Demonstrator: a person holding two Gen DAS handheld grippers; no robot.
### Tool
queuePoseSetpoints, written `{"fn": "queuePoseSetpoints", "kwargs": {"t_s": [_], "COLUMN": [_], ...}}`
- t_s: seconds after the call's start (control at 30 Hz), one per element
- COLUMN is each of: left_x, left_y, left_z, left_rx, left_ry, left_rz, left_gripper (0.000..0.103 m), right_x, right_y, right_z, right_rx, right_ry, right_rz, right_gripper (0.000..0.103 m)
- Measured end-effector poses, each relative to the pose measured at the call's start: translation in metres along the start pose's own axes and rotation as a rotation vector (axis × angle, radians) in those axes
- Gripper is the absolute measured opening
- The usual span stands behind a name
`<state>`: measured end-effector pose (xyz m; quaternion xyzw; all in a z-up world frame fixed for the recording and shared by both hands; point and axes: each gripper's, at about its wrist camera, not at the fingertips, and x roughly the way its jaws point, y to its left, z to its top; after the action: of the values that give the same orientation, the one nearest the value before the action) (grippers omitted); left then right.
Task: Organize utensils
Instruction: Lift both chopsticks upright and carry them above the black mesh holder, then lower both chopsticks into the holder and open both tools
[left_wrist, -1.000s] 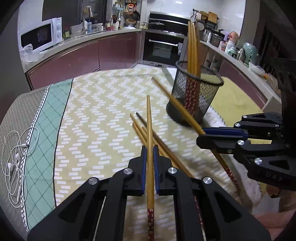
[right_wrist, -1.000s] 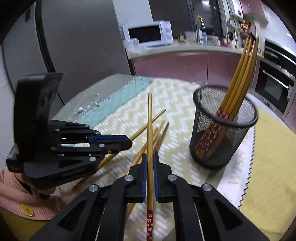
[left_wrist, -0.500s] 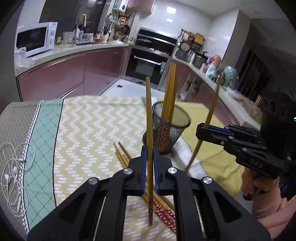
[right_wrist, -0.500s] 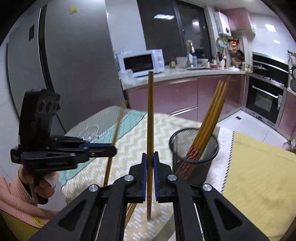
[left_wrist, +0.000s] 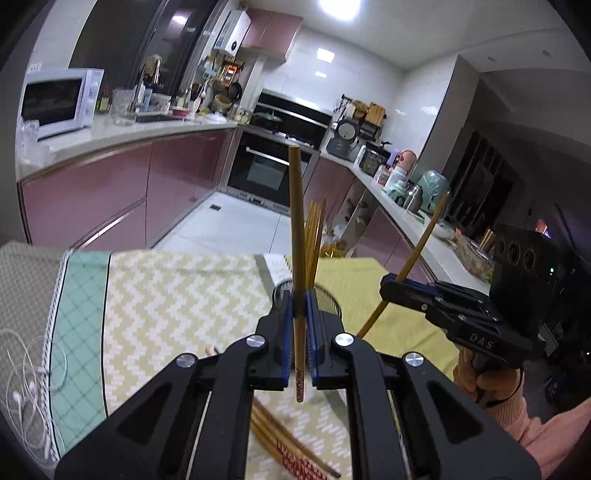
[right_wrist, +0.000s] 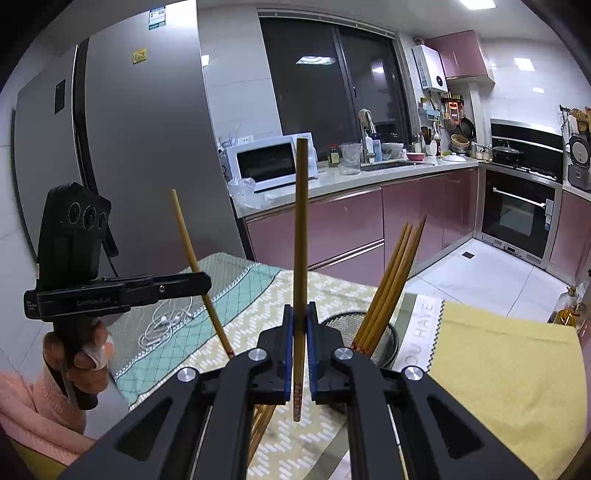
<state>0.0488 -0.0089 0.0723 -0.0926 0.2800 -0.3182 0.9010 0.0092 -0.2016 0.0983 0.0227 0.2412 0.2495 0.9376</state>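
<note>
Left wrist view: a chopstick (left_wrist: 297, 236) stands near upright between the pads of the left hand-held gripper (left_wrist: 300, 321), long axis running twelve to six, plain tip up, red patterned end hanging below the pads. The jaws are clenched on its lower part. At three o'clock the right hand-held gripper (left_wrist: 391, 286) grips a second chopstick (left_wrist: 424, 240), which leans toward one o'clock. Behind the pads, the mesh holder (left_wrist: 328, 299) is largely hidden; several chopsticks (left_wrist: 314, 236) rise from it. More loose chopsticks (left_wrist: 288, 446) lie on the tabletop (left_wrist: 177, 295) at six o'clock, red ends nearest the camera.

Right wrist view: the right hand-held gripper (right_wrist: 300, 321) is clamped on its chopstick (right_wrist: 301, 236), again upright, patterned end down. The mesh holder (right_wrist: 388, 336) sits just beside it at two o'clock. At nine o'clock the left hand-held gripper (right_wrist: 205, 282) carries its chopstick (right_wrist: 197, 266) tilted toward eleven. Earphones (right_wrist: 166, 317) lie on the cloth beyond.
</note>
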Motion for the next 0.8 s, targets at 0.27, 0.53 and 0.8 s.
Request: {"fn": "queuePoseSetpoints", "kwargs": {"t_s": [0.27,0.53,0.8], "left_x": [0.008,0.024,0.069], "left_y": [-0.015,-0.022,-0.028], "left_z": [0.04,0.068,0.055], "left_rx": [0.04,0.082,0.139], "left_ry": [-0.065,-0.091,0.023], "left_rz": [-0.002,-0.003,0.033], "left_gripper": [0.008,0.007,0.007], "right_x": [-0.008,-0.004,0.027], "right_y": [-0.012,-0.023,-0.038], "right_z": [0.028,0.045,0.039], "right_rx": [-0.012,-0.011,0.023], "right_ry": [-0.049,-0.078,-0.009], "right_rz": [-0.047,-0.074,-0.088], "right_gripper": [0.006,0.006,0.006]}}
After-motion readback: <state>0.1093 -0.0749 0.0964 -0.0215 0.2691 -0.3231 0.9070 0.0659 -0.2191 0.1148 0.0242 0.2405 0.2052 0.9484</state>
